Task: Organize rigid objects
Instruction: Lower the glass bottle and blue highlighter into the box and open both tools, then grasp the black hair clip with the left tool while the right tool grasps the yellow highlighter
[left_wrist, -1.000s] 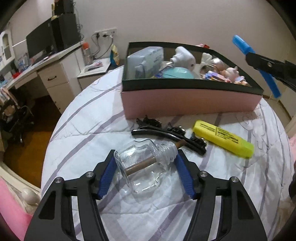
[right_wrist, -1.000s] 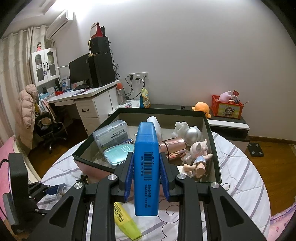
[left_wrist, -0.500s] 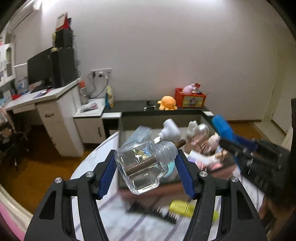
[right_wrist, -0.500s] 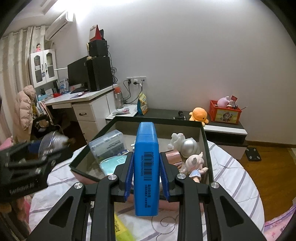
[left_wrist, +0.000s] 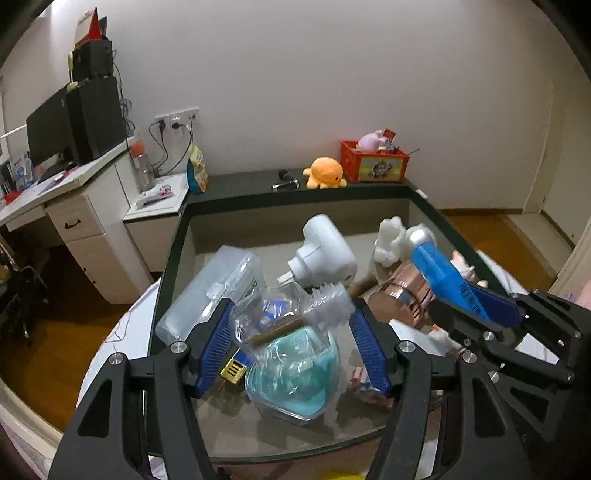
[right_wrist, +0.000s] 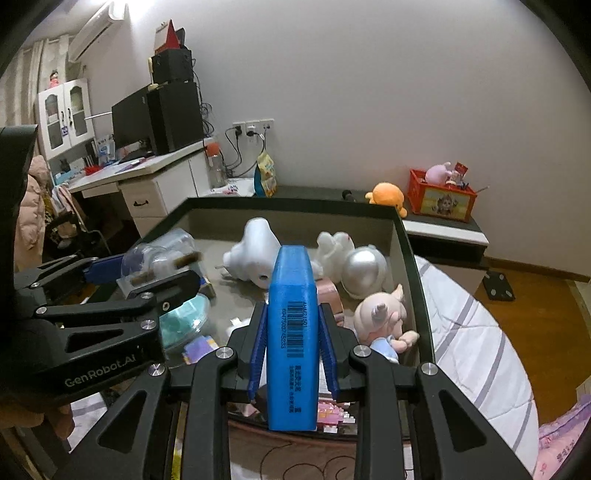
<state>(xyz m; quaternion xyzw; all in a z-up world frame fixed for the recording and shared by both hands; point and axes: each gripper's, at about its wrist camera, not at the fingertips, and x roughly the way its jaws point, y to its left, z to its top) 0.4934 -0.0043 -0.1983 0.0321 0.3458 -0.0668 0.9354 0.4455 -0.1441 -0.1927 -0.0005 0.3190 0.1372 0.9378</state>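
My left gripper (left_wrist: 291, 332) is shut on a clear glass bottle (left_wrist: 284, 321) with a brown stick through its neck, held above the left half of the dark-rimmed pink box (left_wrist: 173, 254). The right wrist view shows that left gripper (right_wrist: 147, 273) and the bottle (right_wrist: 159, 258) at the left. My right gripper (right_wrist: 293, 328) is shut on an upright blue marker (right_wrist: 293, 332) over the near right part of the box (right_wrist: 410, 258). In the left wrist view the right gripper (left_wrist: 476, 306) and marker (left_wrist: 447, 280) come in from the right.
The box holds a white plug-in device (left_wrist: 325, 251), a clear plastic case (left_wrist: 218, 288), a teal round container (left_wrist: 295, 369), a copper-coloured item (left_wrist: 399, 295), a silver figure (right_wrist: 364, 269) and a doll (right_wrist: 384, 317). A desk (left_wrist: 74, 199) stands left; striped quilt (right_wrist: 472, 350) lies right.
The left gripper has lifted the bottle off the quilt and carried it forward over the box. The right gripper has moved forward and a little lower with the marker, closer to the box.
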